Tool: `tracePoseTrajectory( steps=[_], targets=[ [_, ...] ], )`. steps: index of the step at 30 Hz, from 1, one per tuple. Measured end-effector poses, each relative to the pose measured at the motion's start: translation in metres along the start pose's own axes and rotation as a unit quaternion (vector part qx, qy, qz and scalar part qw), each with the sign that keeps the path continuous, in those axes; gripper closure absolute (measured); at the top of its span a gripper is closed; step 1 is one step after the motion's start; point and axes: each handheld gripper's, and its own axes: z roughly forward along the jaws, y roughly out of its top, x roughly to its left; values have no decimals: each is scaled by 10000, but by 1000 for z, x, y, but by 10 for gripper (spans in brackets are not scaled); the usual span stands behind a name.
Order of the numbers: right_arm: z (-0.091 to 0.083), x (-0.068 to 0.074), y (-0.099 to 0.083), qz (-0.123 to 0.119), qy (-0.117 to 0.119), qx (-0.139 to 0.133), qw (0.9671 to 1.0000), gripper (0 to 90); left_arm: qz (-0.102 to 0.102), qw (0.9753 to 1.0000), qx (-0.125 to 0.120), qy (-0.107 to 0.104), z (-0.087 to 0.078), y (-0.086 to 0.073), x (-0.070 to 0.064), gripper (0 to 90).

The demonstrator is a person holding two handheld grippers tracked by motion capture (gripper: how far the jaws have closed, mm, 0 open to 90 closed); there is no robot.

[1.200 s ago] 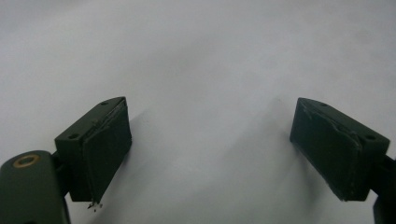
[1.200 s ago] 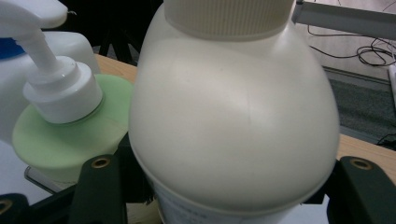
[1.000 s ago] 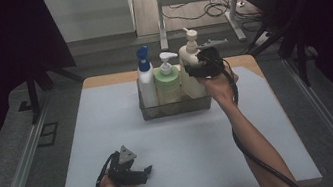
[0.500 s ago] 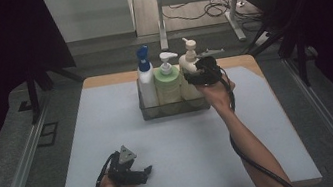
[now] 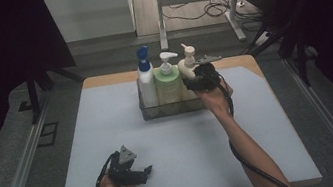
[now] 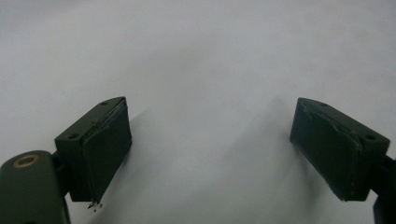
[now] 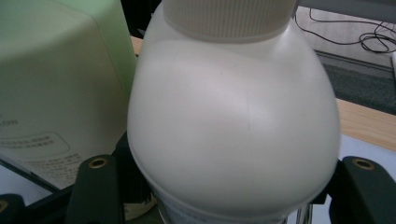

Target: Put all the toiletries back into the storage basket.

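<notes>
Jaws of right gripper [image 5: 198, 79]: set on either side of cream pump bottle [image 7: 233, 126], flanking its lower body; full clamp not discernible. Bottle: rightmost in wire caddy [image 5: 150, 112], just beside green pump bottle [image 5: 168, 80] and blue-capped white bottle [image 5: 145, 79]. Left gripper [image 5: 142, 172]: spread wide, nothing held, low over white tabletop [image 5: 107, 113] near front edge.

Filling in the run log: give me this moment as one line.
right claw: around cream bottle, grip unclear | bottle: in caddy beside green bottle | left claw: open, over table
</notes>
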Motion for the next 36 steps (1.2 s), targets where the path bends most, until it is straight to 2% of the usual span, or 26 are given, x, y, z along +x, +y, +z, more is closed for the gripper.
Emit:
tracePoseTrajectory(
  steps=[2,4,9,17,29,36],
  targets=[
    [-1,0,-2,-14,26,27,10000,354,1,10000,1,1,0,0,0,123],
    [-2,-1,-3,-130,73,51,9999,351,0,10000,1,1,0,0,0,123],
    [-2,-6,-5,-98,263,89,9996,329,2,10000,2,1,0,0,0,123],
    [-10,-11,-14,-163,435,108,9989,341,3,10000,1,3,0,0,0,123],
    [-20,-12,-19,-187,447,143,9987,347,-1,10000,2,2,0,0,0,123],
    [-32,-17,-23,-194,559,145,9981,365,0,10000,-2,0,0,0,0,123]
  ],
)
